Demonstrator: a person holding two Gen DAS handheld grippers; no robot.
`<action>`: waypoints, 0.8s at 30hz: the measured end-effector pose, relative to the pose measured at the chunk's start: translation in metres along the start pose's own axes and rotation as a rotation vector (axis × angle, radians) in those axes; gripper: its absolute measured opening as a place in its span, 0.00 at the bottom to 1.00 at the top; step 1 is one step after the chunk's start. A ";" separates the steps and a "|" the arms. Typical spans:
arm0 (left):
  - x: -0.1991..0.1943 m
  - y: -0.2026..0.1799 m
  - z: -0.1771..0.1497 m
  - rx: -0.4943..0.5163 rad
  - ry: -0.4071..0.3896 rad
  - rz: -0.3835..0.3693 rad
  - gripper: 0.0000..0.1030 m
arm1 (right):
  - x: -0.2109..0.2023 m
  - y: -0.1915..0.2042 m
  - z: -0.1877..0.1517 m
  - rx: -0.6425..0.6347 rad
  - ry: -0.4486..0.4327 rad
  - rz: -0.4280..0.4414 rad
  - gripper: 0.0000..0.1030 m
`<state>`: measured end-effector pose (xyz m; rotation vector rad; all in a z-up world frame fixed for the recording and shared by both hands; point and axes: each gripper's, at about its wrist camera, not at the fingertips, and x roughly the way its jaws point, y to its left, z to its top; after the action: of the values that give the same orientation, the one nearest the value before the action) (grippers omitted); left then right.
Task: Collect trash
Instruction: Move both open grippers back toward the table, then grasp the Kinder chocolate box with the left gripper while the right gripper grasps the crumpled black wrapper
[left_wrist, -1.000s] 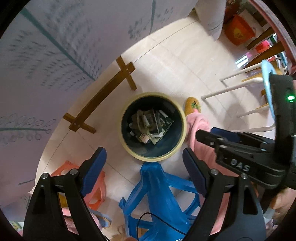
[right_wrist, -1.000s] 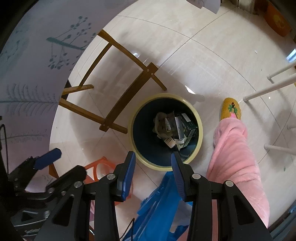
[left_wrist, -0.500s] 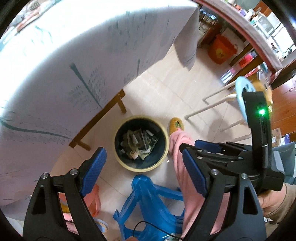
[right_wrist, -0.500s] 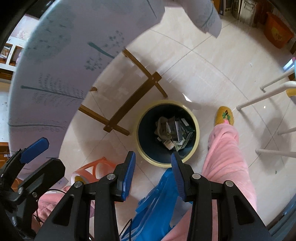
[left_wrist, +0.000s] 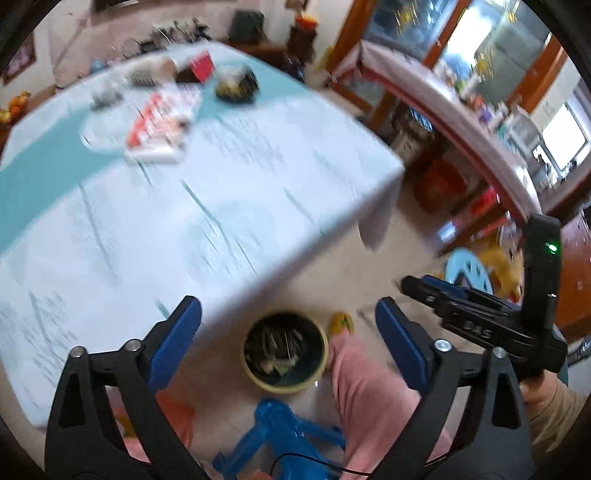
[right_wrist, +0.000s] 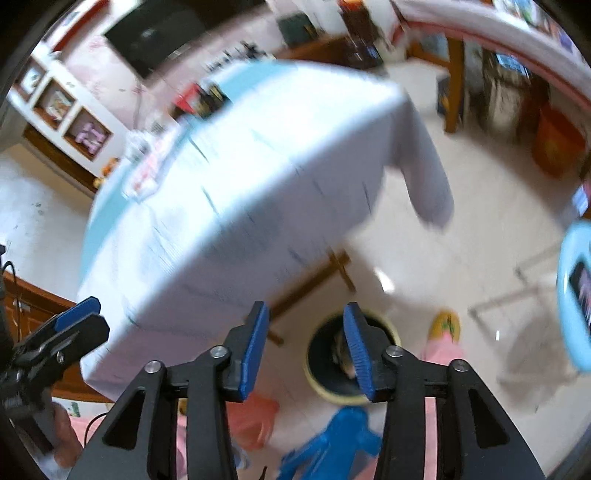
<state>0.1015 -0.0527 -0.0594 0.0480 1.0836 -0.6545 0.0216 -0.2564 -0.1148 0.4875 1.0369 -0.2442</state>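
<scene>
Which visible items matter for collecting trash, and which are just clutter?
Job:
- trash bin on the floor, holding scraps
- left tongs, right tongs, both empty and opening

Clutter:
- blue plastic stool
- yellow slipper
- tablecloth

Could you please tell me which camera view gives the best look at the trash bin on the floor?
The left wrist view: the trash bin shows its whole rim and the litter inside, unobstructed. In the right wrist view, one finger of the right gripper covers part of its opening.
</scene>
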 end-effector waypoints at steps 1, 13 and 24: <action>-0.007 0.006 0.011 -0.003 -0.019 0.012 0.97 | -0.009 0.008 0.012 -0.022 -0.027 0.004 0.48; -0.010 0.094 0.123 -0.169 -0.088 0.115 0.99 | -0.029 0.108 0.161 -0.217 -0.208 0.046 0.68; 0.073 0.144 0.189 -0.150 0.006 0.211 0.99 | 0.089 0.158 0.273 -0.253 -0.166 0.047 0.68</action>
<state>0.3492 -0.0353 -0.0677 0.0340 1.1135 -0.3826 0.3397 -0.2515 -0.0359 0.2577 0.8786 -0.1068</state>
